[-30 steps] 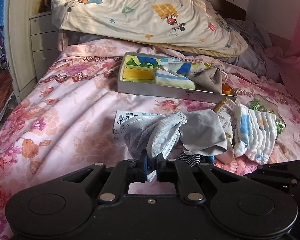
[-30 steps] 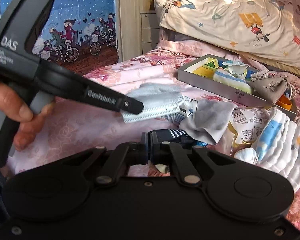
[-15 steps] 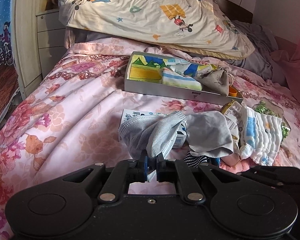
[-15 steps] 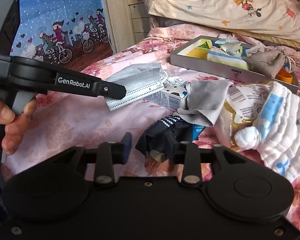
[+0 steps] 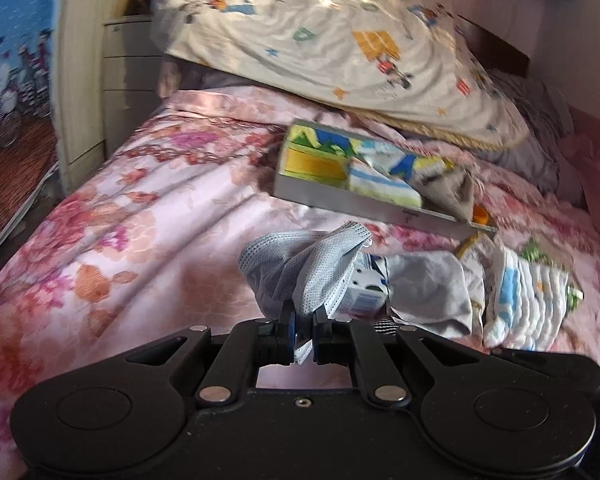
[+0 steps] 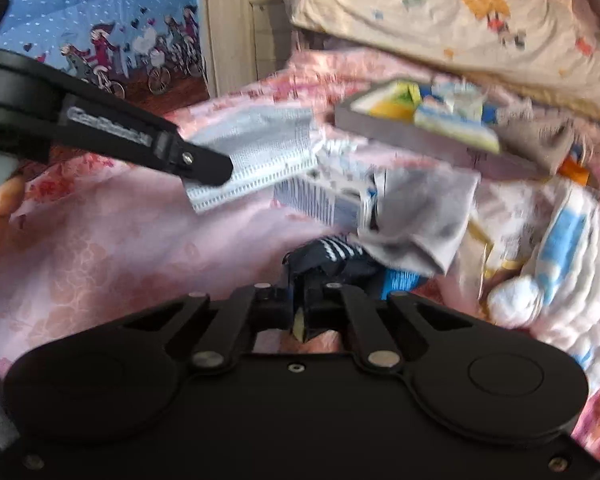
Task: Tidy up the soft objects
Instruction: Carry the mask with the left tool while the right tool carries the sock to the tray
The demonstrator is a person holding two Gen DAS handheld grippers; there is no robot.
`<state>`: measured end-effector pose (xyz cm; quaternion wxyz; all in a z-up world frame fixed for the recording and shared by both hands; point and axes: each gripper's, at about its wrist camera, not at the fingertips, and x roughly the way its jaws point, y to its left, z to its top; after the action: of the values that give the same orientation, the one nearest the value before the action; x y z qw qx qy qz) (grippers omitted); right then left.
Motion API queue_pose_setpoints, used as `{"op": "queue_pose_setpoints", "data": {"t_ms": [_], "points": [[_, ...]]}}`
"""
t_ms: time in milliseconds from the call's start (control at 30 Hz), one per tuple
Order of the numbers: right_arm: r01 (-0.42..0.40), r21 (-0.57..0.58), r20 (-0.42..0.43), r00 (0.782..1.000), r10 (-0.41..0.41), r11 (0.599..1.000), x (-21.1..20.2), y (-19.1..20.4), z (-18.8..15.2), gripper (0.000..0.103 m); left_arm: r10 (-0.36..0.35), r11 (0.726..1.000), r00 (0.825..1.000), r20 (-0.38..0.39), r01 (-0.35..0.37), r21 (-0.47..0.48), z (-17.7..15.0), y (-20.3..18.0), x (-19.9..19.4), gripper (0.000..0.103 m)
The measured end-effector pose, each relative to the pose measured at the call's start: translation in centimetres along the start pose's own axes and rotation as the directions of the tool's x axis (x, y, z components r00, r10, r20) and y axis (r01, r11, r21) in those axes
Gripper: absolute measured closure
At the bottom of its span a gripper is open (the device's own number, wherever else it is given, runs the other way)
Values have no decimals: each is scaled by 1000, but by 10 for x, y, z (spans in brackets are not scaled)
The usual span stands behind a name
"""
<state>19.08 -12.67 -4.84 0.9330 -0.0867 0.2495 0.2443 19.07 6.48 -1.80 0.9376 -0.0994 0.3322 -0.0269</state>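
Two tongs are ours to work with on the bed [image 5: 148, 240], spread with a pink floral cover under a cartoon-print quilt [image 5: 340, 40]. Our grey tray [image 5: 364, 206], already holding folded cloths, lies near the quilt. Before it sits the heap: a white padded cloth [image 5: 528, 300], a grey cloth [image 5: 428, 292] and a small carton [image 5: 364, 296]. Our left tongs [image 5: 302, 326] are clamped on a grey face mask [image 5: 300, 268], lifted above the cover. Our right tongs [image 6: 298, 300] are closed on a dark sock [image 6: 324, 258] at the heap's near edge, beside the grey cloth.
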Motion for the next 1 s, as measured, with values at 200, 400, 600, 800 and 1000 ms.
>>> {"op": "queue_pose_setpoints", "data": {"t_ms": [200, 400, 600, 800, 1000], "points": [[5, -79, 106, 994, 3, 997, -20, 12, 10, 103, 46, 998, 999, 19, -45, -39, 6, -4, -30, 96], [7, -103, 208, 978, 15, 995, -45, 13, 22, 103, 98, 995, 994, 44, -98, -1, 20, -27, -64, 96], [12, -73, 315, 949, 12, 997, -75, 2, 37, 103, 110, 991, 992, 64, -105, -85, 55, -56, -98, 96], [-10, 19, 389, 921, 2, 1000, -100, -30, 47, 103, 120, 976, 990, 78, -104, -190, 79, -92, -106, 96], [-24, 104, 426, 905, -23, 994, -104, -60, 52, 103, 131, 979, 989, 73, -118, -167, 91, -124, -78, 96]]}}
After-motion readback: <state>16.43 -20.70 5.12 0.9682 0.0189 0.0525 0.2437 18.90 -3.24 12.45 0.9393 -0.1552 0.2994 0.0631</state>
